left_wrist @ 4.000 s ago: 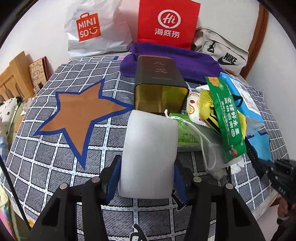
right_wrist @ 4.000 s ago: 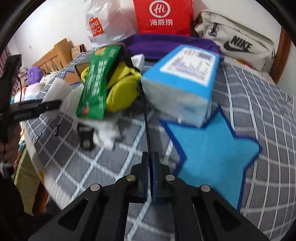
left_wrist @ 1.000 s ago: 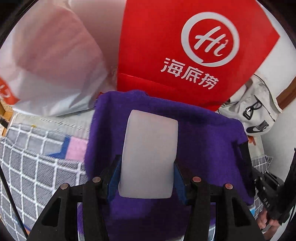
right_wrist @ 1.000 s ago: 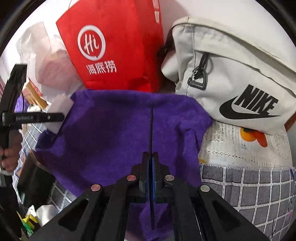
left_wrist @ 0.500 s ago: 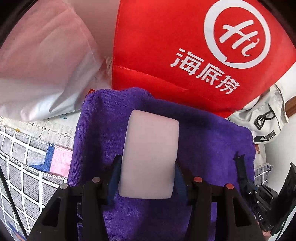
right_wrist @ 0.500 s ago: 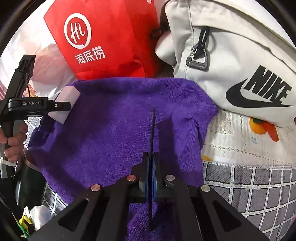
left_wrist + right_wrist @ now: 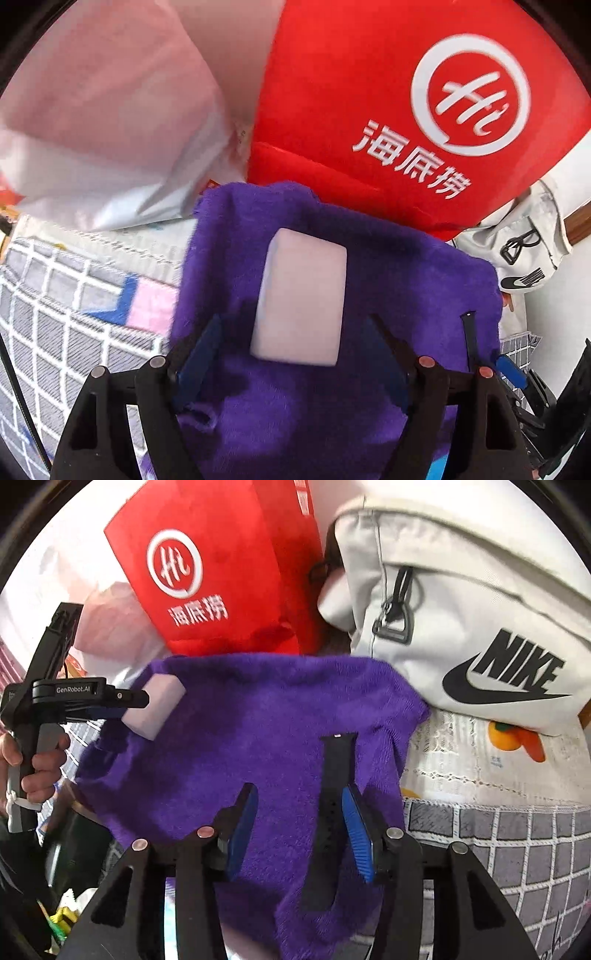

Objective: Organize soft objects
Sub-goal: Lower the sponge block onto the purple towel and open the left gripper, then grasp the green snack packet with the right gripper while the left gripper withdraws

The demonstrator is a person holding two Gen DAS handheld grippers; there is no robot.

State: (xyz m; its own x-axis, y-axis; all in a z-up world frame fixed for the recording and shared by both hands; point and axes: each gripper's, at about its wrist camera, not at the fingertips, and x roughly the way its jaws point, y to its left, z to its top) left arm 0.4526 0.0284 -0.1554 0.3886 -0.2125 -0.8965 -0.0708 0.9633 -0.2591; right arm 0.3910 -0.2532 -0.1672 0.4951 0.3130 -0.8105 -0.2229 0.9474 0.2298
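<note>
A white foam block (image 7: 301,295) lies on the purple towel (image 7: 406,288) at the head of the bed. My left gripper (image 7: 293,321) straddles the block's near end with its jaws opening, and both blue pads stand clear of it. In the right wrist view the same block (image 7: 159,709) shows at the towel's left edge. A black strap (image 7: 332,794) lies flat on the towel (image 7: 258,738) between the fingers of my right gripper (image 7: 299,790). Those jaws are opening too, with the strap close beside the right pad and not squeezed.
A red paper bag (image 7: 406,129) and a white plastic bag (image 7: 110,129) stand behind the towel. A grey Nike bag (image 7: 480,627) lies at the back right. The checked bed cover (image 7: 517,849) spreads to the right. A hand (image 7: 40,771) holds the left gripper's handle.
Both grippers have opened. The left one let go of the foam block and the right one let go of the black strap, and both things now lie on the purple towel.
</note>
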